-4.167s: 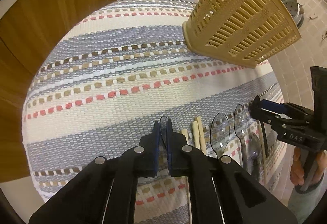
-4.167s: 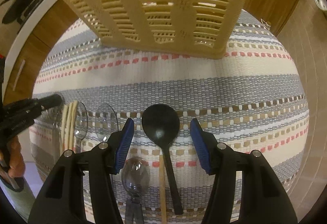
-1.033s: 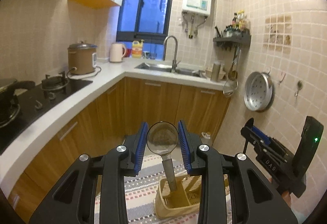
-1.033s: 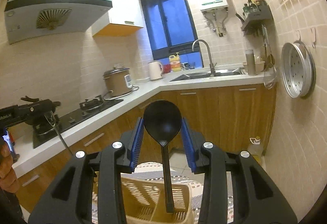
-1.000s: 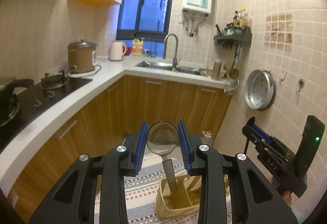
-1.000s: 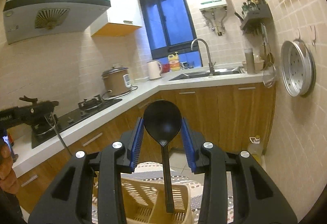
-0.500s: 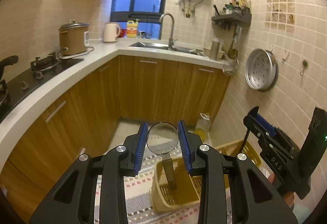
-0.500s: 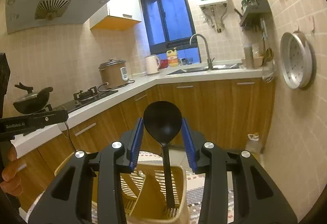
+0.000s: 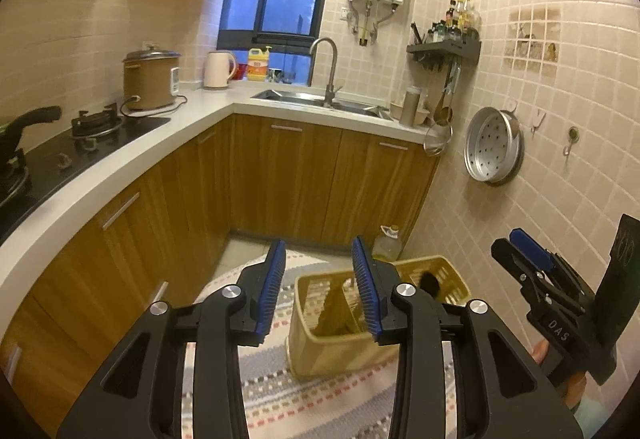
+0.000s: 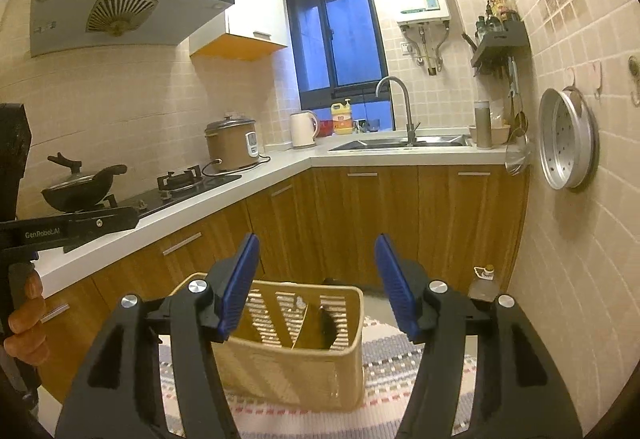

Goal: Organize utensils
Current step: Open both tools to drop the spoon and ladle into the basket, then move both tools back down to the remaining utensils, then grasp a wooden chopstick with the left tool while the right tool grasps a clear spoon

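A tan slotted plastic utensil basket stands upright on the striped mat; it also shows in the right wrist view. A black spoon leans inside it, its bowl visible in the left wrist view. A clear spoon shows faintly in the basket's left compartment. My left gripper is open and empty above the basket. My right gripper is open and empty above the basket. The right gripper also shows at the right of the left wrist view.
Wooden cabinets under a white counter ring the mat on the left and back. A tiled wall with a hanging metal steamer tray is on the right. A bottle stands on the floor behind the basket.
Both grippers have opened; the clear spoon and the black spoon have dropped from them into the basket. Both views have lifted slightly.
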`<act>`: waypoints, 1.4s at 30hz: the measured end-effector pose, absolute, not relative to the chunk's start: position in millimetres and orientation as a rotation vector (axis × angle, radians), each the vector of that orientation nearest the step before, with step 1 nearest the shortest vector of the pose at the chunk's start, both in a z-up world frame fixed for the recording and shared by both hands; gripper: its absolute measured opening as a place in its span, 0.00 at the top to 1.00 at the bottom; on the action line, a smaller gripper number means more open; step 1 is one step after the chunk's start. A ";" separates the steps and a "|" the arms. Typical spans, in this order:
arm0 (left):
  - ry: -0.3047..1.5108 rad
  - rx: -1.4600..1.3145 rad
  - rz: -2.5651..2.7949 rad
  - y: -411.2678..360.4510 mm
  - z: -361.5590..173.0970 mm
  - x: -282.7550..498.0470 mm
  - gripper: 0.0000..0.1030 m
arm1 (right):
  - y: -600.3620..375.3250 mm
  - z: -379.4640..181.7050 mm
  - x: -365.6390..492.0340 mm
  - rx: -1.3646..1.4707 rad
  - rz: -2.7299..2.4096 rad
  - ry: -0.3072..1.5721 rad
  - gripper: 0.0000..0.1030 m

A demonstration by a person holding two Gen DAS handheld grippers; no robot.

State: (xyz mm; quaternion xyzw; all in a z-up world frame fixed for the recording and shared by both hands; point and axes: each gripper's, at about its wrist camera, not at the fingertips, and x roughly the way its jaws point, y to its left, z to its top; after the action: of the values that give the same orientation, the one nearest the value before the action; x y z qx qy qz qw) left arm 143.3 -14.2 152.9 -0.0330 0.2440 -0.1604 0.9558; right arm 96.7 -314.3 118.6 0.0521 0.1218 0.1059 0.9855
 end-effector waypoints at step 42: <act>1.003 0.079 -0.232 -14.1 -52.3 80.1 0.74 | -273.1 8.8 57.6 0.017 0.317 0.968 0.45</act>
State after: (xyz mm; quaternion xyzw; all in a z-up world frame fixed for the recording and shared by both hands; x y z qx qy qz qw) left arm 80.1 -14.1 -52.3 0.0377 0.4795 -0.1109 0.8697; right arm 57.6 -273.1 8.8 0.0084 0.4633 0.1517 0.8731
